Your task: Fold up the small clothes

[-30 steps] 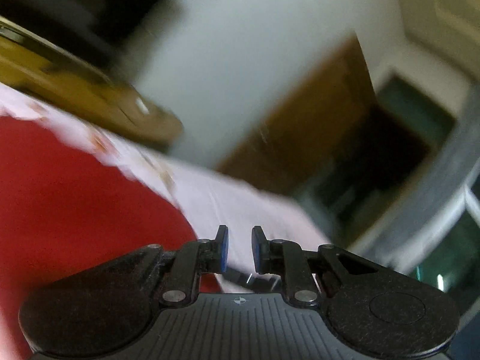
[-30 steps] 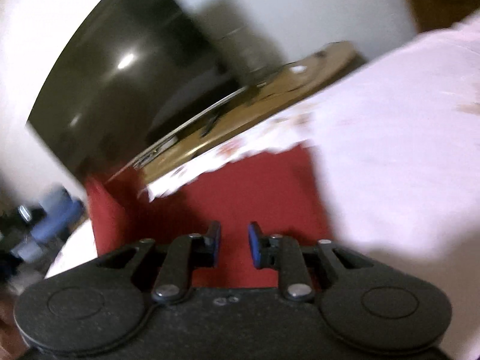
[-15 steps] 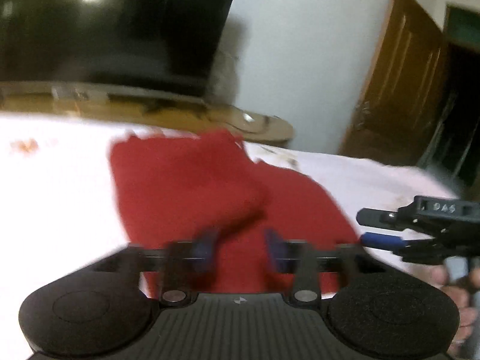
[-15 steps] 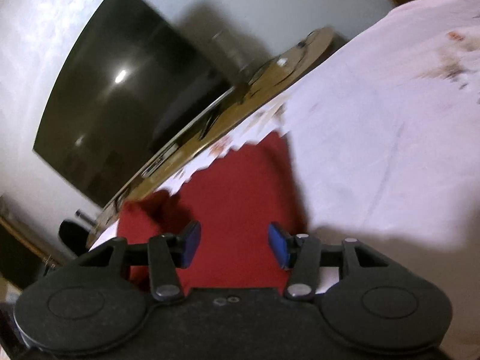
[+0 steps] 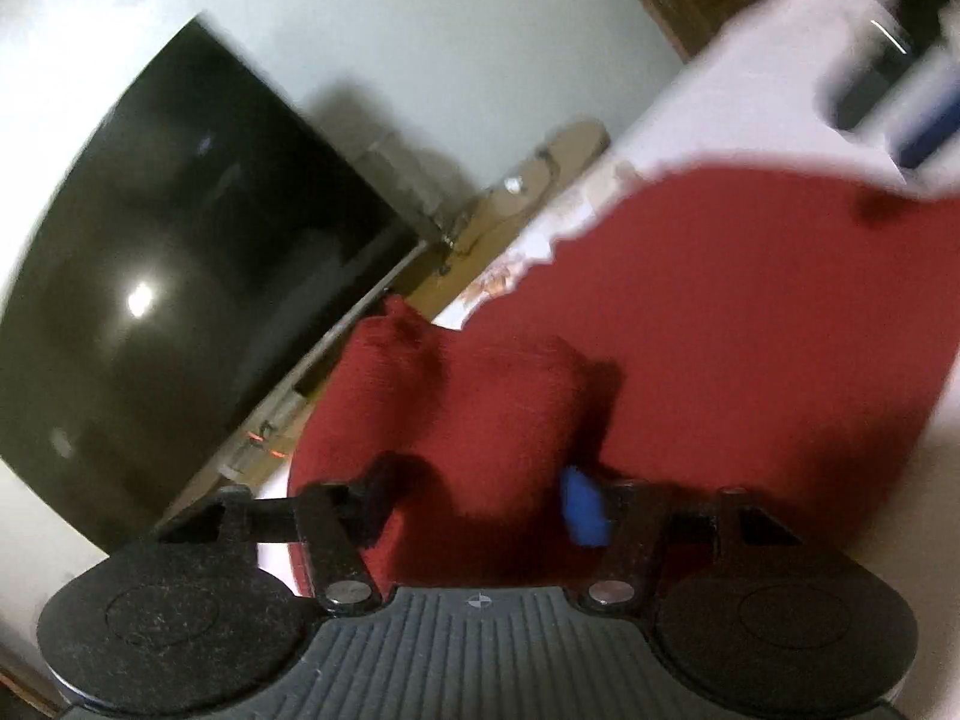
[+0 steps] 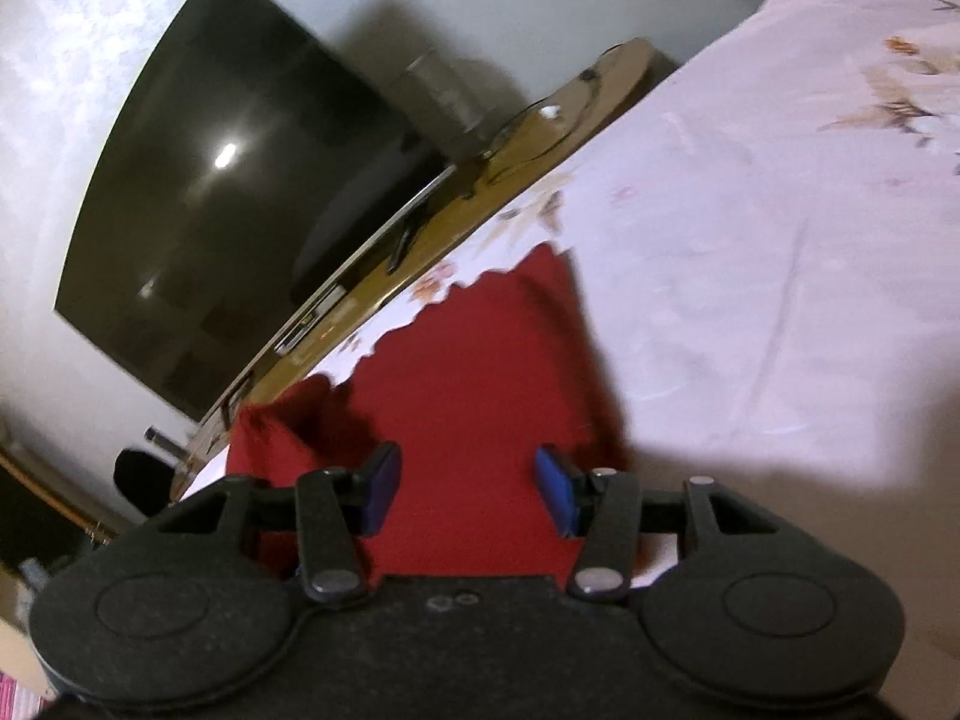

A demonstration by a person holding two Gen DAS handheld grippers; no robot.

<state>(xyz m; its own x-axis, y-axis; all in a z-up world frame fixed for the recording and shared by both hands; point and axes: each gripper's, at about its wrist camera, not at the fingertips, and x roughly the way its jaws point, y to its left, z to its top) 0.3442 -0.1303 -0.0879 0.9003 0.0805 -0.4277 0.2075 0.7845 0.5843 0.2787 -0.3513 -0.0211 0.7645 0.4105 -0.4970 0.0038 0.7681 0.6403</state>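
Note:
A red cloth (image 5: 750,312) lies spread on the pale floral bedsheet (image 6: 750,210). Its near left part is bunched into a raised fold (image 5: 468,396). My left gripper (image 5: 483,501) sits low over that fold; its jaws stand wide and are closing, with the fold between the pads and neither pad clearly pressing it. My right gripper (image 6: 468,483) is open just above the flat red cloth (image 6: 480,396), nothing pinched. The right gripper also shows as a blur (image 5: 900,120) at the top right of the left wrist view.
A large dark television (image 6: 240,192) stands on a glossy wooden stand (image 6: 420,240) just beyond the bed's scalloped edge. White wall behind it. The bedsheet stretches away to the right of the cloth.
The left view has rolled sharply and the left gripper has come onto the cloth's raised fold, jaws wider than a second ago. The right jaws opened, then held still.

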